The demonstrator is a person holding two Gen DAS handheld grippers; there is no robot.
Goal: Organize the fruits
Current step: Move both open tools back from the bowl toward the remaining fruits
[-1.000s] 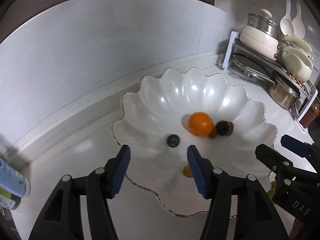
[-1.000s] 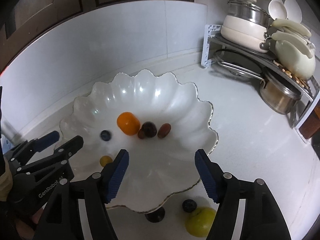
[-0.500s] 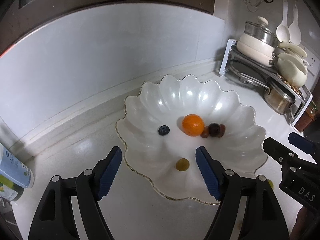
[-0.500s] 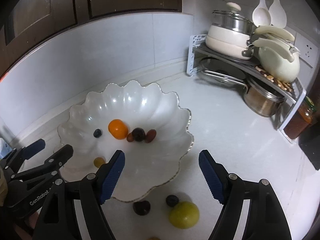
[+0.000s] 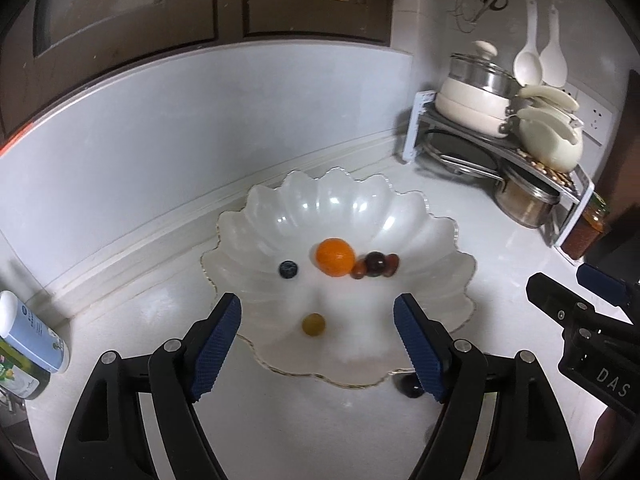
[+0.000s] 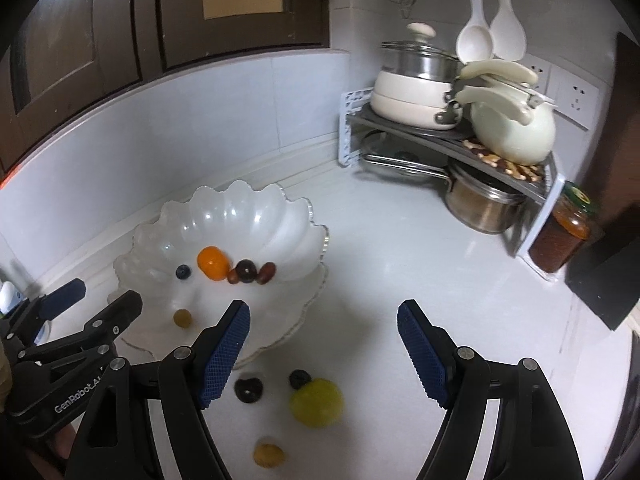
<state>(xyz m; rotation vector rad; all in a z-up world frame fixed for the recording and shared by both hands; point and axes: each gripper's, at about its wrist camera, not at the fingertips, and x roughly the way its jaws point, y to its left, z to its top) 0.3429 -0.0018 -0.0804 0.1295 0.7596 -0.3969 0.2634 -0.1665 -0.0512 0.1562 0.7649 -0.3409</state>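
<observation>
Left wrist view: the left gripper [image 5: 317,317] stands with its jaws spread wide and nothing between the pads. It hangs above the near rim of the scalloped white bowl [image 5: 404,208], which sits on the white countertop [image 5: 280,420]. Inside the bowl lie an orange [image 5: 335,257], a blueberry [image 5: 288,269] to its left, a cluster of small dark fruits [image 5: 375,265] touching the orange on its right, and a small yellow fruit [image 5: 313,324] nearer the rim.

Right wrist view: the right gripper [image 6: 324,330] is likewise released, jaws wide and empty, positioned over bare countertop just right of the bowl. Four fruits remain outside the bowl, on the counter by its near edge: a green fruit [image 6: 317,402], a dark berry [image 6: 300,378] touching it, a dark round fruit [image 6: 248,389] and a small yellow-brown fruit [image 6: 268,455].

A pot rack [image 6: 452,136] stands in the corner, well apart from the bowl.
</observation>
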